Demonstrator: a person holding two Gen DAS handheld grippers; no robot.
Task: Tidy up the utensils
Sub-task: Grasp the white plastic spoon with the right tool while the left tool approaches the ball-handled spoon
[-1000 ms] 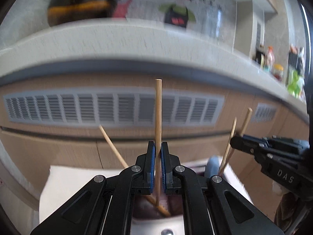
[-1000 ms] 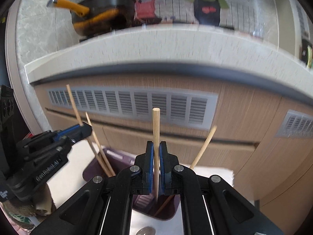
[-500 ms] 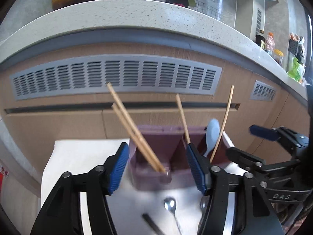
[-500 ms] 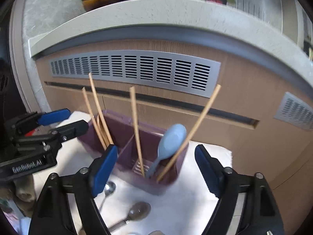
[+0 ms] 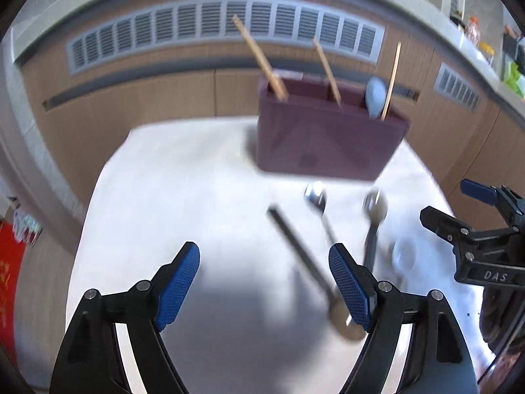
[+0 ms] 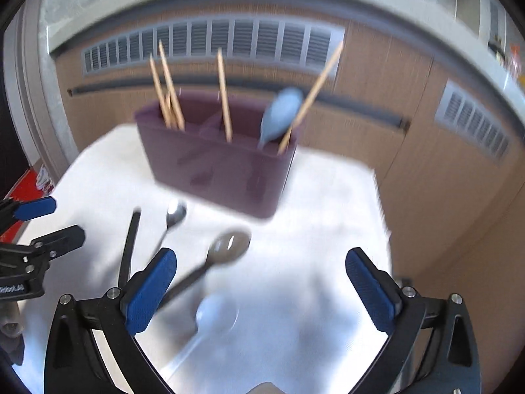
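Note:
A purple utensil caddy [image 5: 328, 138] [image 6: 220, 167] stands at the far side of a white table [image 5: 183, 197] [image 6: 315, 262]. Wooden chopsticks [image 5: 262, 62] [image 6: 223, 98] and a pale blue spoon [image 5: 375, 95] [image 6: 280, 113] stand in it. Metal spoons [image 5: 316, 203] [image 6: 226, 249], a dark-handled utensil [image 5: 295, 246] [image 6: 129, 243] and a pale blue spoon [image 5: 403, 256] [image 6: 213, 312] lie in front of it. My left gripper [image 5: 264, 282] is open and empty above the table. My right gripper [image 6: 259, 289] is open and empty above the lying spoons. Both views are blurred.
Wooden cabinet fronts with grey vents [image 5: 223, 23] [image 6: 210, 42] rise behind the table under a pale countertop. A red object [image 5: 10, 275] sits at the left below the table. Bottles [image 5: 472, 29] stand on the counter far right.
A second ago each gripper was shut on a chopstick above the caddy. Both let go, the chopsticks now stand in the caddy, and both grippers have pulled back, open, over the table.

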